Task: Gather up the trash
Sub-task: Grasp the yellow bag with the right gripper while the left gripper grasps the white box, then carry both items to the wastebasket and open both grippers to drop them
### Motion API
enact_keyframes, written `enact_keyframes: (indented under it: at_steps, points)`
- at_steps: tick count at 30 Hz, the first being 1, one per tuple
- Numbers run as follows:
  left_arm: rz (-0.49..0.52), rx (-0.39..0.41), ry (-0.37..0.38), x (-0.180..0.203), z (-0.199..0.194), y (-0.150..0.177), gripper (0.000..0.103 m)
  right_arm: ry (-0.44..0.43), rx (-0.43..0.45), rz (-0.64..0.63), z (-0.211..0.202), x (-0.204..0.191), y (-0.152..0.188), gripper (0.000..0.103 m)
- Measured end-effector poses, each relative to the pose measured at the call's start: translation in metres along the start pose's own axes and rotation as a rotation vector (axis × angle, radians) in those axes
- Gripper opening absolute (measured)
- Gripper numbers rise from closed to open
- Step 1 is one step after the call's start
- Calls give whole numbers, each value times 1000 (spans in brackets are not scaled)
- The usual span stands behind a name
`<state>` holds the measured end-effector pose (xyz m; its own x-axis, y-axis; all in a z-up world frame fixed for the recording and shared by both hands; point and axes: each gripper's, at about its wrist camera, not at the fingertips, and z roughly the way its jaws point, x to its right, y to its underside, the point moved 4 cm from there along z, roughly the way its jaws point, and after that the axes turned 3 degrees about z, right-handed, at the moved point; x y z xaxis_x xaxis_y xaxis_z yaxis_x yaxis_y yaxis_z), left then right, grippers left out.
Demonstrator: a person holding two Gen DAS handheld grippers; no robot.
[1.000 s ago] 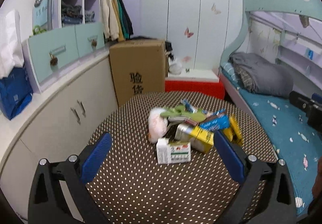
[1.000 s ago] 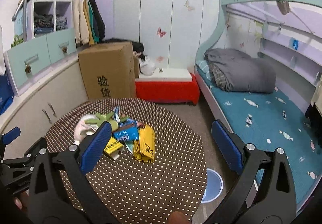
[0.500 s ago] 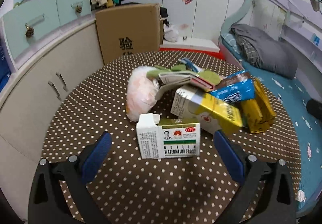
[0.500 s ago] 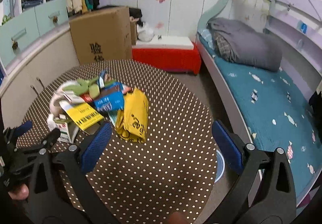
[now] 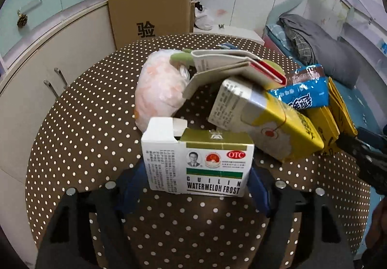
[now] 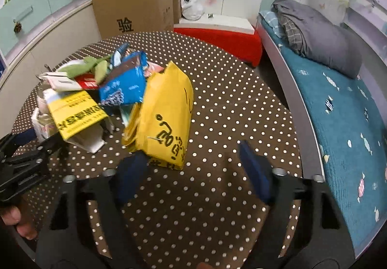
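Dropped low over the dotted table point(image 5: 72, 148) since a second ago, both views now close on the trash pile

Left wrist view: left gripper point(image 5: 196, 186) closing, blue pads either side of the white medicine box point(image 5: 197, 162), the box between them; cannot tell whether the pads already press on it. Readable on the box: "OTC" in a red oval, "GUILIN WATERMELON FROST", small dense print on its left face, flap open at the top. Behind it, one yellow-and-white carton point(image 5: 263, 128) lying tilted, one pale plastic bag point(image 5: 159, 92) to the far left, one folded grey-and-red card box point(image 5: 232, 66) on top, one blue snack wrapper point(image 5: 304, 97) with white characters, one yellow bag point(image 5: 336, 114) at the right. Far behind, one cardboard box point(image 5: 150, 10) printed with "验". Right edge: black frame of the right gripper point(image 5: 367, 155)

Right wrist view: right gripper point(image 6: 193, 167) closing, wide apart, near corner of the yellow bag point(image 6: 167, 119) between the pads, left pad just beside it, right pad well apart. Black handwritten-style characters on the bag, not readable. Left of it, blue snack wrapper point(image 6: 125, 85), yellow carton panel point(image 6: 77, 112) with black characters upside down, red-and-white box point(image 6: 72, 81). Left gripper point(image 6: 24, 162) at the left edge, a hand point(image 6: 14, 223) below it. Cardboard box point(image 6: 133, 5) with "验" far behind
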<state>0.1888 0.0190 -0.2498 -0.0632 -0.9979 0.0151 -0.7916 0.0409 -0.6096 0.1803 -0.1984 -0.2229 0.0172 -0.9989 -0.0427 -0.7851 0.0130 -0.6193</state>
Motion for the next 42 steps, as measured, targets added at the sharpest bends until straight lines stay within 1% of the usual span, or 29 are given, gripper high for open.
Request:
enact_keyframes:
  at_steps: [1, 2, 3, 4, 5, 6, 8, 13, 17, 24, 28, 31, 34, 38, 42]
  points:
    - [4, 1, 0, 0, 0, 1, 74, -2, 1, -3, 3, 1, 1, 63]
    - [5, 3, -1, 0, -1, 2, 74, -10, 1, -7, 7, 0, 0, 56]
    - [3, 6, -4, -1, -2, 3, 74, -23, 1, -5, 9, 0, -1, 41]
    - [2, 6, -6, -2, -3, 5, 74, -48, -4, 2, 12, 0, -1, 31]
    - [5, 5, -8, -2, -5, 6, 74, -52, -7, 6, 12, 1, 0, 19]
    - [6, 6, -10, -3, -7, 9, 74, -49, -3, 10, 12, 3, 1, 12]
    - [7, 11, -17, -4, -14, 13, 74, -68, 14, 35, 4, 7, 5, 7]
    - [5, 18, -20, -4, -31, 25, 74, -92, 41, 85, -14, 29, 13, 6]
    - [14, 44, -9, 3, -50, 28, 74, -107, 63, 127, -31, 52, 16, 6]
    - [58, 108, 42, 37, -86, 18, 74, -128, 120, 194, -66, 91, 10, 6]
    - [91, 138, 91, 66, -97, 6, 73, -89, 135, 231, -73, 129, 9, 6]
    - [122, 150, 113, 88, -97, -2, 74, -58, 98, 294, -61, 168, 16, 6]
    - [157, 146, 146, 114, -91, -8, 73, -32, 20, 367, -32, 209, 30, 6]
    - [215, 129, 181, 149, -79, -16, 73, -6, -118, 465, 25, 252, 60, 6]
    - [269, 120, 218, 183, -71, -22, 74, 4, -235, 542, 81, 281, 87, 6]
